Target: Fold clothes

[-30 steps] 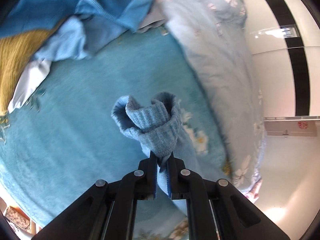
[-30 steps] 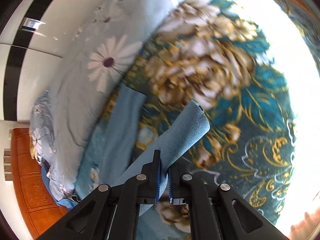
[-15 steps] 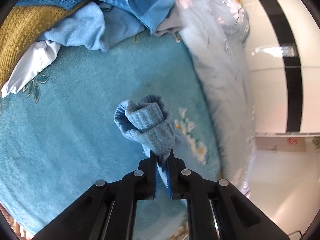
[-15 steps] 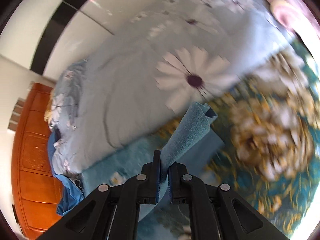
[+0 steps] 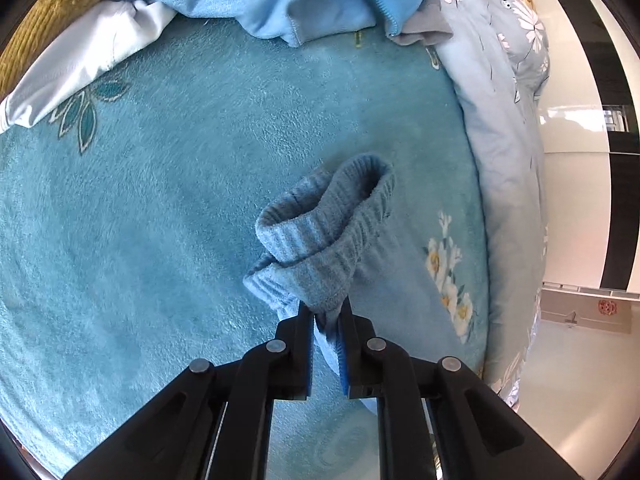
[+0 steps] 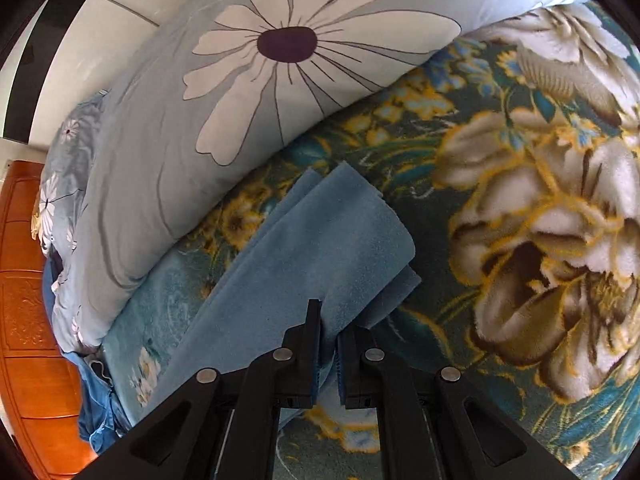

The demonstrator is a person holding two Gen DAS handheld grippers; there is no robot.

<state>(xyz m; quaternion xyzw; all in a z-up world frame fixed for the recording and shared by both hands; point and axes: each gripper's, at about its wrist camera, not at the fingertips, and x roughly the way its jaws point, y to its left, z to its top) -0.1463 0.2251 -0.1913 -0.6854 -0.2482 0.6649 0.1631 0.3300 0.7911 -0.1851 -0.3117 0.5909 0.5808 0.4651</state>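
A light blue fleece garment is stretched between both grippers over the bed. In the left wrist view its ribbed waistband (image 5: 332,232) curls up in a loop just above the teal blanket (image 5: 160,200). My left gripper (image 5: 326,312) is shut on the waistband's edge. In the right wrist view the other end of the blue garment (image 6: 320,248) is doubled over a lower layer (image 6: 396,292) lying on the flowered blanket. My right gripper (image 6: 328,320) is shut on the upper layer's edge, close above the blanket.
A pile of clothes (image 5: 280,0), blue, white and mustard, lies at the far side of the teal blanket. A pale blue daisy quilt (image 6: 280,60) is bunched alongside the garment. An orange wooden bed board (image 6: 28,280) and a blue denim piece (image 6: 96,400) are at the left.
Both grippers have come down toward the bed. The right one swung across from the flowered blanket toward the quilt, laying its end of the garment over the lower layer. The waistband loop has opened out.
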